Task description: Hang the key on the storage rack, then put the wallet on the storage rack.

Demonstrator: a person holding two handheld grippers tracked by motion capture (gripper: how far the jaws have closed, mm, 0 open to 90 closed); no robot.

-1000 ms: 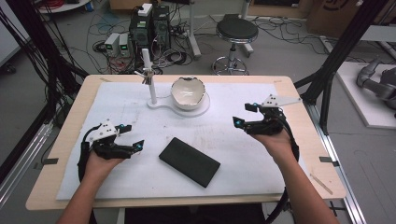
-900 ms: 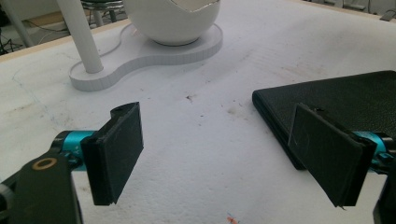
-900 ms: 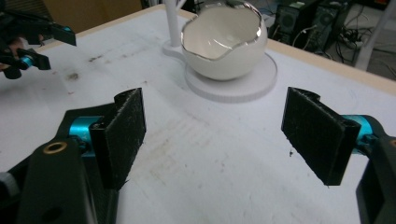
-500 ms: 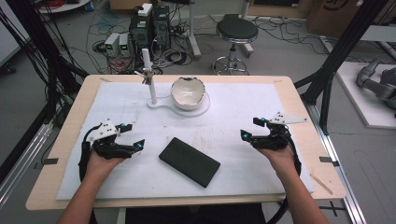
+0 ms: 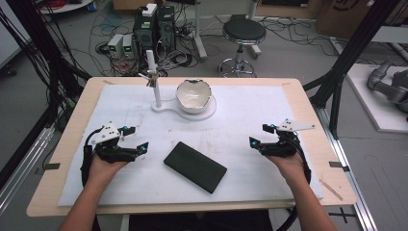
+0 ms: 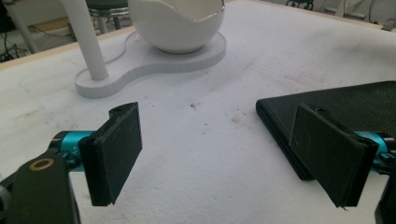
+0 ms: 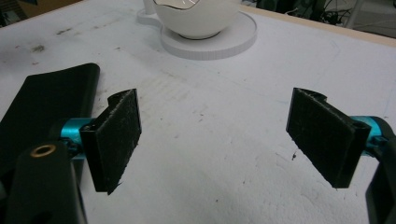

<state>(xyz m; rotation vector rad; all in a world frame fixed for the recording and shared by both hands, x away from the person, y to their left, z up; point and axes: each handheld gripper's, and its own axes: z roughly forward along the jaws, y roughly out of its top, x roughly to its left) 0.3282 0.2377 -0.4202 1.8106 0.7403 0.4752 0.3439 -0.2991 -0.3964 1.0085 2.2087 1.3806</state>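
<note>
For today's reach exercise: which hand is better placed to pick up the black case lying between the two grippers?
Probably left. The left gripper sits closer to the black case, whose end lies beside its open jaws. The right gripper, also open, is farther off.

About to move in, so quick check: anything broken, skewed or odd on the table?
Yes. The white bowl on its white stand at the far middle has a jagged, chipped-looking rim. The black case lies askew to the table edge. No spills.
</note>
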